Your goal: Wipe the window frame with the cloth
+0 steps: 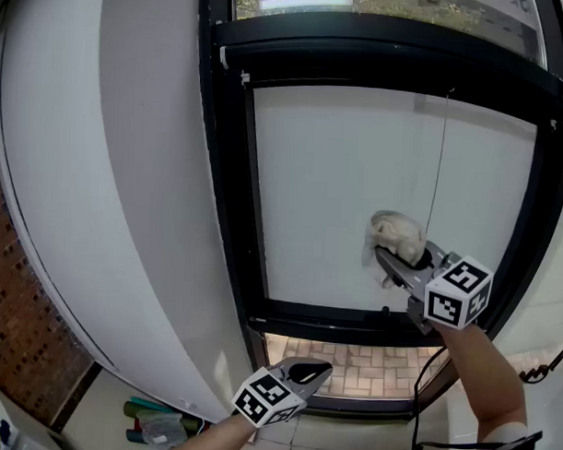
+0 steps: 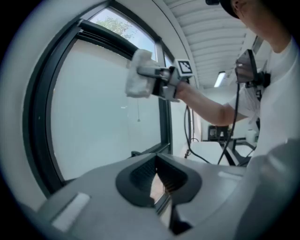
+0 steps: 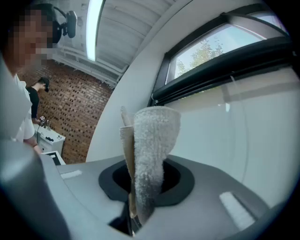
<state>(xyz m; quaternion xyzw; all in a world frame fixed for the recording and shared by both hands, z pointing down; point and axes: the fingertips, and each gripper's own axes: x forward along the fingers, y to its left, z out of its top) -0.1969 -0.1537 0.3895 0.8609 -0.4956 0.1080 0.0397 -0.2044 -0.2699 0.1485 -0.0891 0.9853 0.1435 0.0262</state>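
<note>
A black window frame surrounds a white, frosted-looking pane. My right gripper is shut on a cream terry cloth, held up in front of the pane's lower right part; whether it touches the pane I cannot tell. In the right gripper view the cloth stands folded upright out of the gripper, the frame's top bar beyond it. The left gripper hangs low below the bottom frame bar, shut and empty. The left gripper view shows its jaws closed, with the cloth raised ahead.
A thin pull cord hangs down the pane beside the cloth. A white wall adjoins the frame's left, brick wall further left. Bottles and small items lie at the bottom left. A black cable hangs near my right arm.
</note>
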